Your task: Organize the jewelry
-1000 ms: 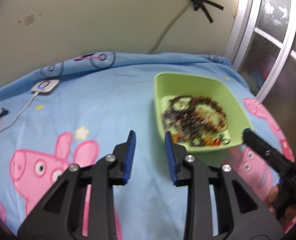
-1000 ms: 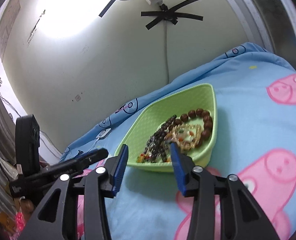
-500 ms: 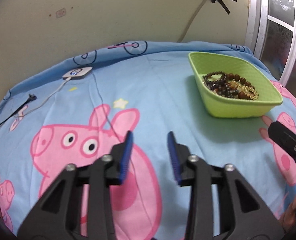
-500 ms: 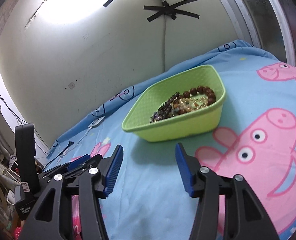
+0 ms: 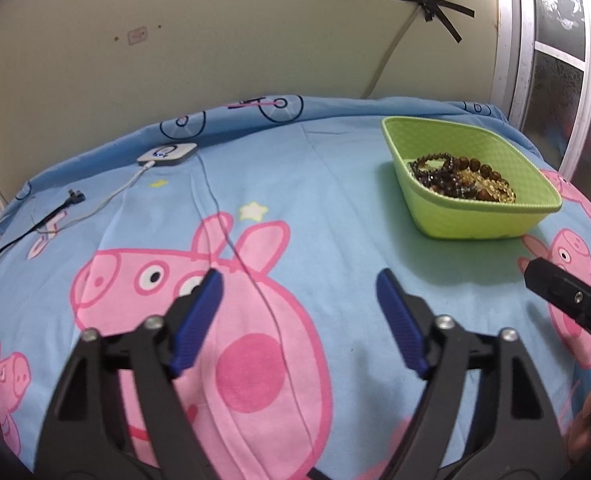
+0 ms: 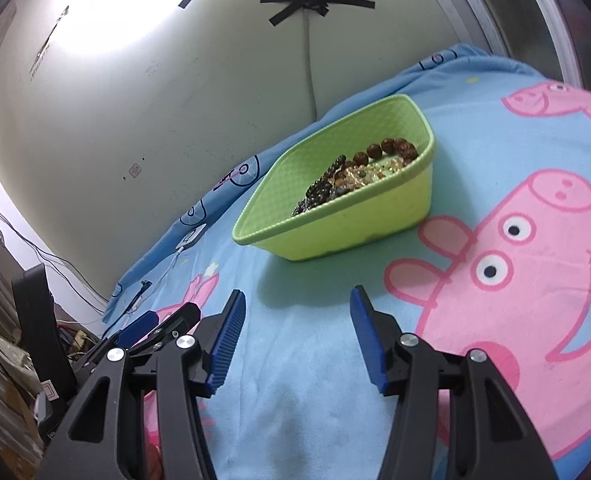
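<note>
A light green plastic tray [image 5: 491, 222] sits on the blue Peppa Pig bedsheet at the right, holding a heap of brown, dark and amber bead bracelets [image 5: 461, 178]. It also shows in the right wrist view [image 6: 355, 224] with the beads [image 6: 355, 172] inside. My left gripper [image 5: 299, 312] is open wide and empty, low over the sheet, well short and left of the tray. My right gripper [image 6: 297, 330] is open and empty, a little in front of the tray. The right gripper's finger [image 5: 567, 300] shows at the left view's right edge.
A small white charger puck [image 5: 167, 154] with a white cable lies at the back left of the bed, with a thin cord [image 5: 251, 272] running toward me. A black cable [image 5: 51, 216] lies at the left edge. The wall and a window frame [image 5: 511, 40] stand behind.
Both grippers have pulled back from the tray, which was right at their fingertips a second ago. Both have opened wider, the left markedly.
</note>
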Demonstrator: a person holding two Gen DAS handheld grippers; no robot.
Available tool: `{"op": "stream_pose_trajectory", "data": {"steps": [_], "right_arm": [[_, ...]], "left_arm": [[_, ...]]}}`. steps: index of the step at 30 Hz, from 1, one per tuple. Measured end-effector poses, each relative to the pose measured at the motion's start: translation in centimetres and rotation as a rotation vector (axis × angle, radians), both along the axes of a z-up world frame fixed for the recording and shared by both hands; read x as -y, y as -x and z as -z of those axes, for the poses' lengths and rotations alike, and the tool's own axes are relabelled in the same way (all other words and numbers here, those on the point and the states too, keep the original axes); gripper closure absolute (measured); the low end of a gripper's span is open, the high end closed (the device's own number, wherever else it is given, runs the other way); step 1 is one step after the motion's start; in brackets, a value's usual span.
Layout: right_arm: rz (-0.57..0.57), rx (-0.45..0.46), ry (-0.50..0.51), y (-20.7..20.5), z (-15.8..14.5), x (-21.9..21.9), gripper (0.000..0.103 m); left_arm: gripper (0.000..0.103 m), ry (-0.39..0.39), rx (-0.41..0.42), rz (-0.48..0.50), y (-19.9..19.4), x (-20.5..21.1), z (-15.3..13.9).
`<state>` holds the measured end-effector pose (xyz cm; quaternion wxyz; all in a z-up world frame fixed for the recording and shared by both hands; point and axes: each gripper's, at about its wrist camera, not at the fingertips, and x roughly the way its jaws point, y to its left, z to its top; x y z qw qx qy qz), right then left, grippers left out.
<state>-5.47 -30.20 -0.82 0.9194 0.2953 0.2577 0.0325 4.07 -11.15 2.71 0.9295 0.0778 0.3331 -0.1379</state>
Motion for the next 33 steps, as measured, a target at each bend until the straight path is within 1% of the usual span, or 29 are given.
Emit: {"op": "stream_pose_trajectory", "data": {"steps": [4,7,13,17,20,23,26,33], "right_arm": [[-0.017,0.004,-0.013,0.0,0.1,0.0,0.068],[-0.026,0.004,-0.023,-0.2,0.1,0.1,0.068],[-0.038,0.005,-0.043,-0.3,0.2,0.4,0.068],[-0.047,0.009,-0.043,-0.4,0.3,0.4,0.068],[-0.054,0.011,-0.039,-0.5,0.3,0.3,0.068],[-0.056,0.014,-0.038,-0.5,0.3,0.2,0.068],[-0.057,0.014,-0.045,-0.6,0.4,0.3,0.068],[-0.065,0.015,-0.055,-0.8,0.5,0.6,0.068]], "left_arm": [[0.011,0.010,0.018,-0.017,0.2,-0.3,-0.2],[0.007,-0.009,0.038,-0.040,0.4,-0.2,-0.4],[0.007,-0.033,0.066,-0.055,0.9,0.1,-0.6],[0.007,-0.032,0.075,-0.036,1.1,0.2,-0.8],[0.007,-0.027,0.053,-0.008,1.1,0.5,-0.7],[0.007,-0.043,0.017,0.005,0.9,0.8,-0.2],[0.007,-0.058,-0.013,0.003,0.7,1.0,0.1],[0.007,-0.066,-0.039,-0.008,0.4,0.9,0.6]]}}
